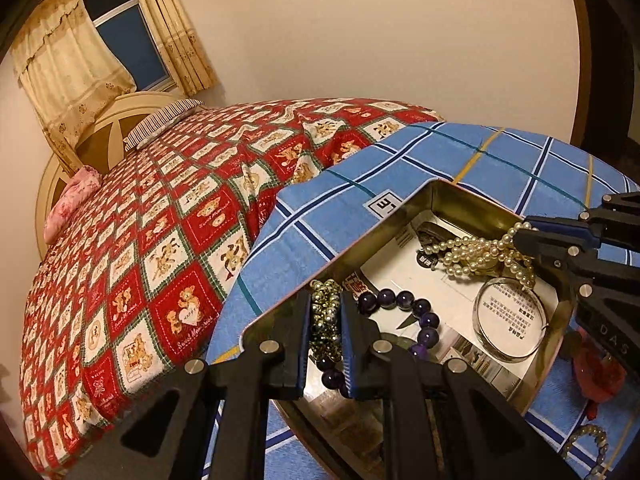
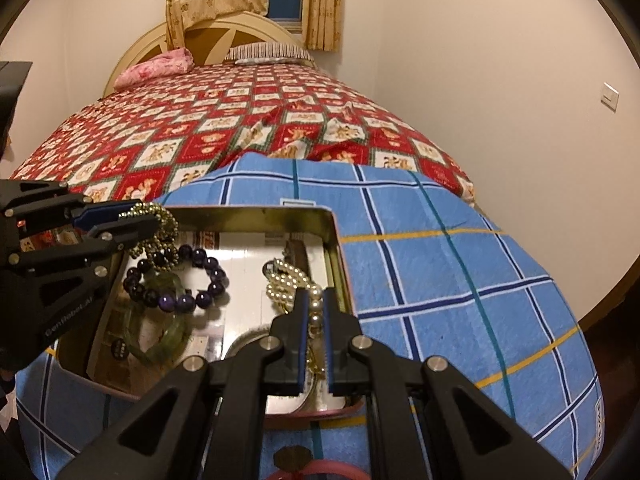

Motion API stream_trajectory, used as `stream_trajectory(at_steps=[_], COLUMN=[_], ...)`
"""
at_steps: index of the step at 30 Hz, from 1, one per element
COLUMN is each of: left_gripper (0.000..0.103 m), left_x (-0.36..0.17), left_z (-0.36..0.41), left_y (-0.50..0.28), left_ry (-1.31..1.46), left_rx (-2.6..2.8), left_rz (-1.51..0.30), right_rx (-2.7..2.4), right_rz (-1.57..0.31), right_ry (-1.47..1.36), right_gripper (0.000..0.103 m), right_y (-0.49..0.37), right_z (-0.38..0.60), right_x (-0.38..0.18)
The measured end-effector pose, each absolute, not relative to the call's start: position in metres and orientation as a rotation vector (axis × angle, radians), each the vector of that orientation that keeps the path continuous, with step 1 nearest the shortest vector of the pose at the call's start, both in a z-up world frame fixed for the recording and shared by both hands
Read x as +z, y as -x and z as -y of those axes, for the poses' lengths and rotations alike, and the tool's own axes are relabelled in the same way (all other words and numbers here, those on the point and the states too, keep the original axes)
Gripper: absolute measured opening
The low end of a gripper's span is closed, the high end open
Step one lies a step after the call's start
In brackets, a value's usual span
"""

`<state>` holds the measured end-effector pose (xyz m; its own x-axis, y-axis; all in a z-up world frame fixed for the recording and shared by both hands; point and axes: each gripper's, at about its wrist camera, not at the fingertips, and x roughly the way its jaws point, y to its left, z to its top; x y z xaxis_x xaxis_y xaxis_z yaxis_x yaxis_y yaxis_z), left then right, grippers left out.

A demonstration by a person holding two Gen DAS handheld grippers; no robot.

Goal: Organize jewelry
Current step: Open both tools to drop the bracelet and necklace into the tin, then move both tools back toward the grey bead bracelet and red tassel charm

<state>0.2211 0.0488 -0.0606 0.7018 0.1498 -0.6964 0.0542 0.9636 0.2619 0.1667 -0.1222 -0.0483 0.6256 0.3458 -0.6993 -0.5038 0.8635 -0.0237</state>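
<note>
— Where did you stand at that point?

— I had both grippers over the open tin (image 2: 256, 211) on the blue checked blanket (image 2: 440, 272). My left gripper (image 1: 325, 320) was pinched on the gold bead chain (image 1: 324, 316), which hung at the tin's near-left corner. My right gripper (image 2: 315, 312) was pinched on the pearl necklace (image 2: 288, 280), whose loose end already lay coiled inside, by the right wall.

— And the rest of the jewelry?

— The purple bead bracelet (image 2: 176, 276) and the green bangle (image 2: 160, 344) lay on the tin's floor, with a clear bangle (image 1: 508, 316) nearby.

— What worried you?

— Tangling, mostly. I judged the gold chain could drop across the purple beads and snag. The pearls might catch on the rim if I let go too high, or spill onto the blanket. And my two tools were near enough to knock together.
</note>
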Motion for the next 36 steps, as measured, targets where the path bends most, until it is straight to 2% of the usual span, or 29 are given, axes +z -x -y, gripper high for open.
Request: stream_trajectory(at_steps=[9,10,11,12,13,14,15,20,24,36], left_gripper=[0.015,0.019,0.029,0.037,0.056,0.071,0.072,0.072,0.072,0.072], left_x=[-0.064,-0.063,-0.062,-0.060,-0.058,-0.055,-0.053,-0.046,-0.045,-0.048], left_z=[-0.050,-0.049,-0.047,-0.046,-0.045,-0.043,-0.043,-0.044,-0.049,-0.050], left_y=[-0.218,-0.217,-0.215,-0.214,-0.212,-0.210,-0.208,-0.200,-0.192,-0.185], left_ry=[-0.268,-0.274,-0.280,-0.286,-0.289,-0.296,-0.301,-0.299,-0.275,-0.257], left_rx=[0.044,0.046,0.048,0.050,0.052,0.062,0.067,0.071,0.093,0.106], left_rz=[-0.803,-0.799,-0.794,-0.784,-0.774,-0.752,-0.735,-0.718,-0.707,-0.718], right_rx=[0.495,0.497,0.495,0.490,0.485,0.481,0.491,0.476,0.465,0.472], right_rz=[-0.774,-0.780,-0.782,-0.783,-0.781,-0.777,-0.777,-0.746,-0.732,-0.727], right_ry=[0.225,0.218,0.211,0.210,0.209,0.205,0.198,0.236,0.222,0.220], right_gripper=[0.009,0.009,0.011,0.017,0.021,0.028,0.033,0.038,0.050,0.051], right_y=[-0.164,-0.164,-0.165,-0.166,-0.166,-0.166,-0.165,-0.156,-0.149,-0.139], right_z=[0.123,0.124,0.125,0.126,0.127,0.128,0.129,0.127,0.139,0.138], right_x=[-0.055,-0.055,-0.056,-0.056,-0.056,-0.055,-0.054,-0.048,-0.041,-0.036])
